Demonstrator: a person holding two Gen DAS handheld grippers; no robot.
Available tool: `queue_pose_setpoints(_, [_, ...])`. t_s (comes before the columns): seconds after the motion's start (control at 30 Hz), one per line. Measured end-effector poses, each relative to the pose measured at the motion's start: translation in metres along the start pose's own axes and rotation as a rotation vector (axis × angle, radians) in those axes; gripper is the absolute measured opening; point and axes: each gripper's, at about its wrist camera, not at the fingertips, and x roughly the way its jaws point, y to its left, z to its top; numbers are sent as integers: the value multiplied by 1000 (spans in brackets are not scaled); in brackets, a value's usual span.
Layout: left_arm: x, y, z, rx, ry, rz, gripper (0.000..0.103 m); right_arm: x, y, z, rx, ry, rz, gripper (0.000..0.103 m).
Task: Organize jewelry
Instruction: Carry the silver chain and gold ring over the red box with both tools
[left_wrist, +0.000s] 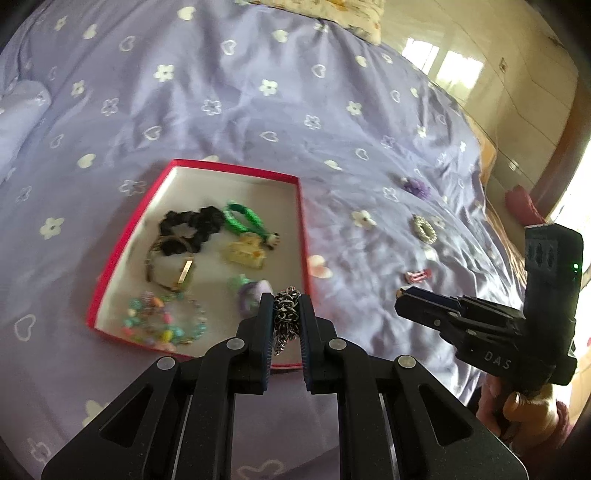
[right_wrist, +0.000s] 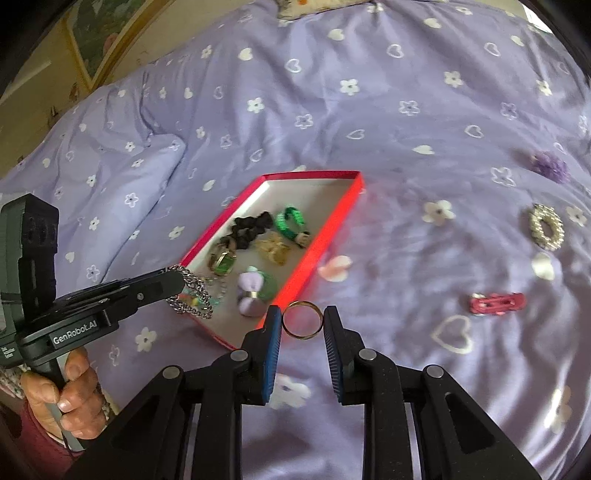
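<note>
Black linkage arms fill the foreground of both wrist views. Between the left tongs (left_wrist: 287, 306) a silver chain bracelet (left_wrist: 286, 310) is clamped tight, its links bunched between the blue pads and a short length dangling below; in the right wrist view the same chain hangs over the near left corner of the red box (right_wrist: 334, 225). The right tongs (right_wrist: 303, 319) grasp a thin gold ring (right_wrist: 303, 319) by its two sides, so the hoop faces the camera, just off the near right edge of the box and above the bedspread (right_wrist: 406, 147).

That shallow box, white inside, lies on the purple bedspread printed with white flowers and hearts. In it are a black scrunchie (left_wrist: 192, 225), a green braided band (left_wrist: 243, 218), a yellowish hair claw (left_wrist: 245, 253), a watch (left_wrist: 173, 273), a lilac bow (right_wrist: 251, 291) and a string of coloured beads (left_wrist: 162, 321).

Out on the bedspread, well to the right of the box, lie a pearl-studded oval clip (right_wrist: 546, 227), a pink hair clip (right_wrist: 496, 302), a purple scrunchie (right_wrist: 548, 166) and a pale pink heart piece (right_wrist: 336, 267) just beside the box's right wall. A hand (right_wrist: 62, 398) grips the left handle.
</note>
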Motion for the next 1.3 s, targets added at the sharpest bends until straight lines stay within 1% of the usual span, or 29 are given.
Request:
queue_pose_setpoints(0.3, [-8, 32, 1, -53, -15, 31, 11, 19, 30, 9, -41, 18, 40, 23])
queue_pose_setpoints(0.67, [1, 53, 1, -88, -5, 49, 11, 51, 52, 14, -76, 59, 65, 23])
queue_pose_setpoints(0.9, [10, 66, 2, -111, 7, 54, 11, 77, 57, 12, -96, 105, 61, 23])
queue_pose_setpoints(1.3, [39, 91, -10, -153, 61, 82, 11, 115, 59, 8, -134, 177, 28, 23])
